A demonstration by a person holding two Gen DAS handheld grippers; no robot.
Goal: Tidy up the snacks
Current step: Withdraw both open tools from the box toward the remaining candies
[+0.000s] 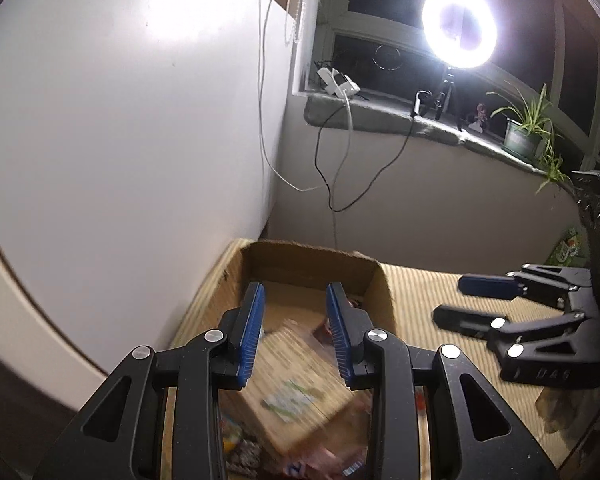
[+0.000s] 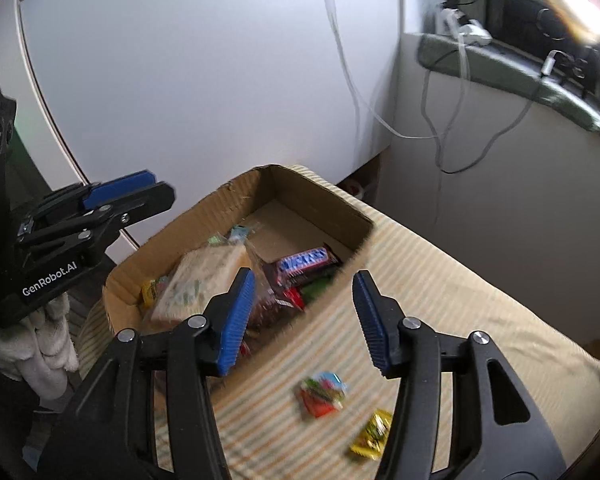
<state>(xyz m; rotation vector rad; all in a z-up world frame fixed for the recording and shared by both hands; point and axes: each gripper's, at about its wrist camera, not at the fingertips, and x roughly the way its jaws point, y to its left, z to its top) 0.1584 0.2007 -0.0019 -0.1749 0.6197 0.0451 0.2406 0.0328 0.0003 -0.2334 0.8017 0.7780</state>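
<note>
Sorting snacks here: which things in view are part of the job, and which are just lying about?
Job: cardboard box; Snickers bar and tan packet inside it; colourful packet and yellow packet on the striped cloth.

Lying about: ring light; potted plant; cables.

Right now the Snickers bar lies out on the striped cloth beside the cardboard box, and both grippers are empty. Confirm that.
Wrong on one point: the Snickers bar lies inside the cardboard box, not on the striped cloth. The right wrist view shows it. Both the left gripper and the right gripper are indeed empty.
</note>
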